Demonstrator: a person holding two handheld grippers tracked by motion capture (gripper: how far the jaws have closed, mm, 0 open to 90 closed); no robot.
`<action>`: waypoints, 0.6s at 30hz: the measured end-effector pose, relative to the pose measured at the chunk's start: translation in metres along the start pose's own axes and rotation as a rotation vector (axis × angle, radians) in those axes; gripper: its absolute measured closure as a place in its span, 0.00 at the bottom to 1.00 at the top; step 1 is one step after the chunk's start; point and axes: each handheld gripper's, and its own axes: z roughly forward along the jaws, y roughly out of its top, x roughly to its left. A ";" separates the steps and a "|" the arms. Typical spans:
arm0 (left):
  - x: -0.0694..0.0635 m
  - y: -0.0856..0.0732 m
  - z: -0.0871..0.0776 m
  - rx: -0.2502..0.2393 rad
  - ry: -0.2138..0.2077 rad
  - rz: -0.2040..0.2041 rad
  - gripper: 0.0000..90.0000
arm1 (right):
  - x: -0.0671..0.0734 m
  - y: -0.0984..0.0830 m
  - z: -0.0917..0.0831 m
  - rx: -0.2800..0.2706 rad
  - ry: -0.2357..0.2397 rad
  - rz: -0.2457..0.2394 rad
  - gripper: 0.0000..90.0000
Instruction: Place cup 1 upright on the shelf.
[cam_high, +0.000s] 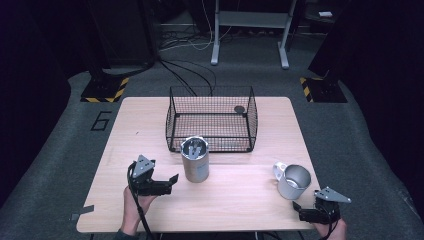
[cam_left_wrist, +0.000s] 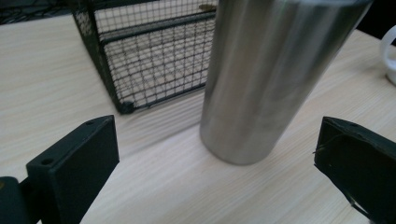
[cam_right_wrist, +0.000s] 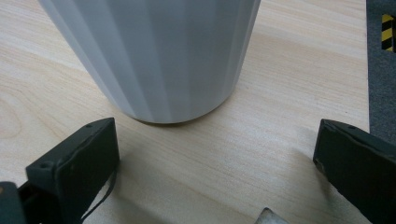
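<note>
The steel canister (cam_high: 195, 160) stood upright on the table (cam_high: 240, 200), just in front of the near wall of the black wire basket (cam_high: 212, 120) and apart from it. Utensil-like items were visible inside its open top, too small to identify. The left gripper (cam_high: 167, 182) lay to the canister's left, near it but not touching; its fingers (cam_left_wrist: 74, 158) were spread wide and held nothing, with the canister's base seen between them in the left gripper view. The white mug (cam_high: 291, 180) stood upright near the table's right front corner, handle turned to the far left. The right gripper (cam_high: 305, 210) sat just in front of the mug, fingers (cam_right_wrist: 77, 161) likewise wide and empty, the mug's base (cam_right_wrist: 159, 60) close ahead. A small dark round object (cam_high: 239, 109) lay in the basket's far right corner.
</note>
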 end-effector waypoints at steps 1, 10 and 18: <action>0.000 0.000 0.000 0.000 0.000 0.000 0.00 | 0.000 0.000 0.000 0.000 0.000 0.000 0.00; -0.015 0.027 0.013 -0.045 -0.059 0.063 0.00 | 0.000 0.000 0.000 -0.001 0.000 -0.003 0.00; -0.023 0.042 0.032 -0.076 -0.069 0.086 0.00 | 0.000 0.000 0.000 -0.003 -0.001 0.000 0.00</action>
